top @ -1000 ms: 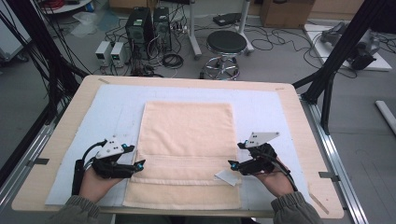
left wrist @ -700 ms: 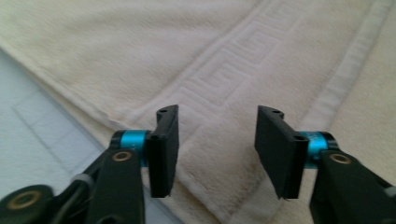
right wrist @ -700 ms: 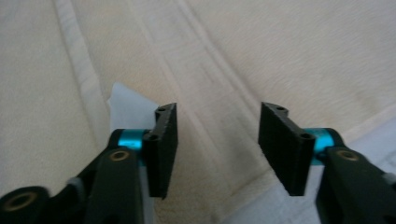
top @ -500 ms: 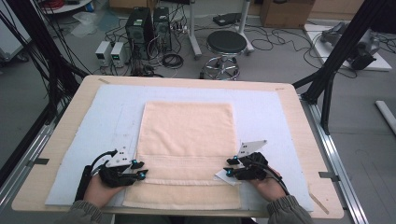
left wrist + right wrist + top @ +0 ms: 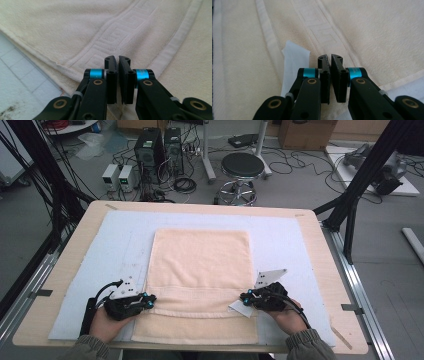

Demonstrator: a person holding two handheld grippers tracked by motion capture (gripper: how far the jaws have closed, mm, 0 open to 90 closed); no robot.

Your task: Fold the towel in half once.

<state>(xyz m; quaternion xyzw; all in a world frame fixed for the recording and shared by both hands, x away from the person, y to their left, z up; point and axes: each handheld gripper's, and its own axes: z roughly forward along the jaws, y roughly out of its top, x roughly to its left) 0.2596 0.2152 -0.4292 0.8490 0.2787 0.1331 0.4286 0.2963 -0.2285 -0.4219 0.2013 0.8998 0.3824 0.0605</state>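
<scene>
A cream towel [image 5: 200, 265] lies flat on a pale blue mat [image 5: 290, 240], its near part folded over. My left gripper [image 5: 148, 300] sits at the towel's left edge, near the patterned band [image 5: 100, 42]. Its jaws have just closed and stand together, tips [image 5: 117, 58] down in the cloth. My right gripper [image 5: 243, 296] mirrors it at the right edge. Its jaws have also just closed, tips [image 5: 330, 57] pressed into the towel [image 5: 374, 30] beside a white label [image 5: 294, 62]. How much fabric each pinches is hidden behind the jaws.
The mat covers most of a wooden table [image 5: 322, 255]. Past the far edge, on the floor, stand a round stool [image 5: 242, 166], computer cases [image 5: 155, 150] and cables. Black frame posts [image 5: 360, 180] rise at the right.
Both hands slid inward onto the towel's side edges. Both grippers went from open to shut there.
</scene>
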